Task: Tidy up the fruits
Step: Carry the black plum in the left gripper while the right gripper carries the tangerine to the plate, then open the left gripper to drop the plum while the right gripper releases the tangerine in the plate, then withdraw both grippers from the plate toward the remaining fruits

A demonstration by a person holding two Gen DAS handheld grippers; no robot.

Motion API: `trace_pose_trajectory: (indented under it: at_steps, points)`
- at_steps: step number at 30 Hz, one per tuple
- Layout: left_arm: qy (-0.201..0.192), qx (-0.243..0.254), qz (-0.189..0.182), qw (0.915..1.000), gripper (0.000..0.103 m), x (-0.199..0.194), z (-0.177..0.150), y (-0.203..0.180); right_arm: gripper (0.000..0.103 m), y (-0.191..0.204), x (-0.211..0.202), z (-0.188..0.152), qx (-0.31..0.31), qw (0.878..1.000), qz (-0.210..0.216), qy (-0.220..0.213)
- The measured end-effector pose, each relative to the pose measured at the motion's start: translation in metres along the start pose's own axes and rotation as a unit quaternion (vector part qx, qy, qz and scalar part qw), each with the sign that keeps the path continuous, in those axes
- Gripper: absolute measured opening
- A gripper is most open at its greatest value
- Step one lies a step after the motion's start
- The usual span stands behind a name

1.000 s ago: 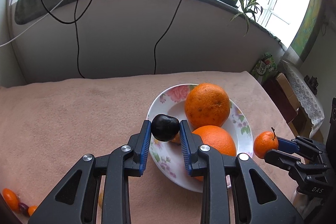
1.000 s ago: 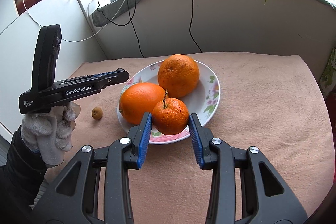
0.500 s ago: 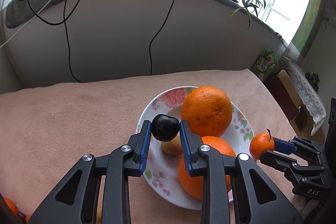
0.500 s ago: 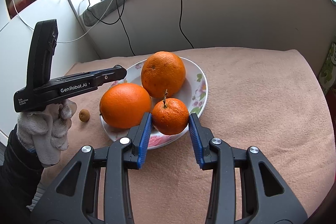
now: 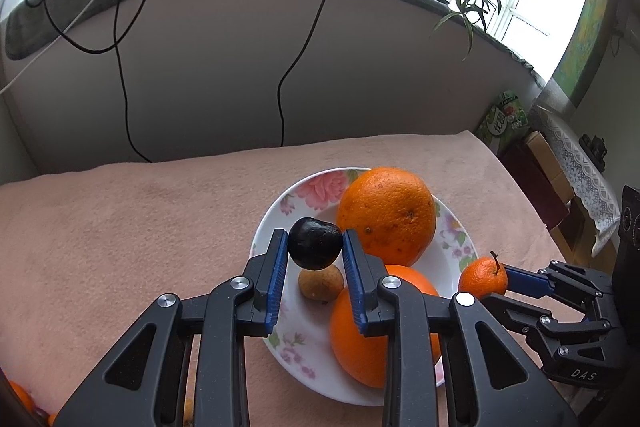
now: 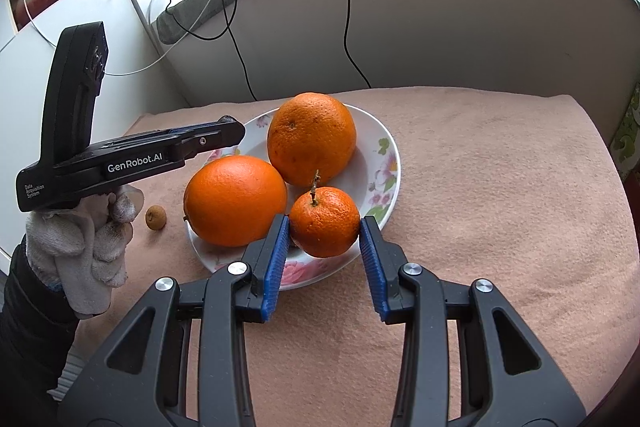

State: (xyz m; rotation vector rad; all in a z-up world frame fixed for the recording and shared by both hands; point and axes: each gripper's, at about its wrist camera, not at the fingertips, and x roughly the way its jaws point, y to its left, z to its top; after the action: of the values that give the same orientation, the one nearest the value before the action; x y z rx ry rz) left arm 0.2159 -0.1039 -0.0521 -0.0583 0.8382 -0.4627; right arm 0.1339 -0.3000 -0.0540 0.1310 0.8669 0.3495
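Left gripper (image 5: 315,254): my blue-padded jaws pinch a small round dark, near-black fruit (image 5: 315,243), held clear above the plate.
Right gripper (image 6: 324,238): my jaws clamp a small stemmed orange mandarin (image 6: 324,221) by its sides, over the plate's near rim.
Plate: white shallow china plate with a pink floral rim (image 6: 390,163), standing on the pinkish-beige plush cloth (image 6: 500,187) that covers the table.
Plate contents: two large round oranges, one at the far side (image 6: 311,138), one nearer (image 6: 235,201), touching each other.
Small brown fruit: the left view shows one (image 5: 321,283) directly beneath my dark fruit; the right view shows a similar one (image 6: 155,217) on the cloth just beside the plate. I cannot tell whether they are the same.
Left hand (image 6: 80,251): in a white knit glove, gripping the left tool's handle.
Step in hand: in my judgement, delivery of both carried fruits to the plate.
Next move: lower each fruit into a bare patch of china, then part the jaws. Free space is scarce.
Risk: round fruit set against an orange may roll off the rim.
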Motion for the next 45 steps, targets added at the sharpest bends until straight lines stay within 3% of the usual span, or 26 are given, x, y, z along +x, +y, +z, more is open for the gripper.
trace_pose_trajectory:
  at_steps: [5,7,11,12,13,14,18,19,22,30,45]
  points:
    - [-0.002,0.001,0.000,1.0000,0.027,0.000,0.000,-0.001,0.038,0.000,0.000,0.000,-0.002,1.000,-0.006,-0.003]
    - [-0.002,0.003,0.001,1.0000,0.040,0.000,0.000,-0.001,0.039,0.001,0.000,0.000,-0.002,1.000,-0.005,-0.003]
    - [-0.005,0.004,-0.001,1.0000,0.046,-0.002,0.001,-0.002,0.039,0.001,-0.001,0.001,-0.001,1.000,-0.005,-0.008]
    - [-0.006,0.005,-0.001,1.0000,0.051,-0.003,0.001,-0.003,0.047,0.001,-0.002,0.001,-0.001,1.000,-0.005,-0.009]
    - [-0.008,0.006,-0.001,0.9999,0.056,-0.004,0.001,-0.004,0.060,0.002,-0.003,0.001,-0.002,1.000,-0.004,-0.011]
    - [-0.010,0.006,-0.001,0.9999,0.059,-0.005,0.001,-0.004,0.066,0.002,-0.004,0.001,-0.003,1.000,-0.005,-0.015]
    - [-0.014,0.002,0.001,0.9999,0.076,-0.008,0.003,-0.005,0.070,0.006,-0.007,0.002,-0.011,1.000,-0.010,-0.020]
    - [-0.013,0.002,0.001,0.9999,0.079,-0.008,0.004,-0.006,0.077,0.007,-0.007,0.002,-0.012,1.000,-0.010,-0.019]
    - [-0.013,0.008,0.009,0.9999,0.079,-0.010,0.004,-0.008,0.088,0.009,-0.011,0.001,-0.018,0.999,-0.009,-0.027]
    - [-0.018,0.021,0.032,0.9991,0.080,-0.014,0.001,-0.015,0.089,0.012,-0.014,0.004,-0.022,0.999,-0.018,-0.033]
    - [-0.036,0.026,0.032,0.9985,0.080,-0.037,-0.002,-0.018,0.089,0.019,-0.027,0.001,-0.014,0.999,-0.023,-0.040]
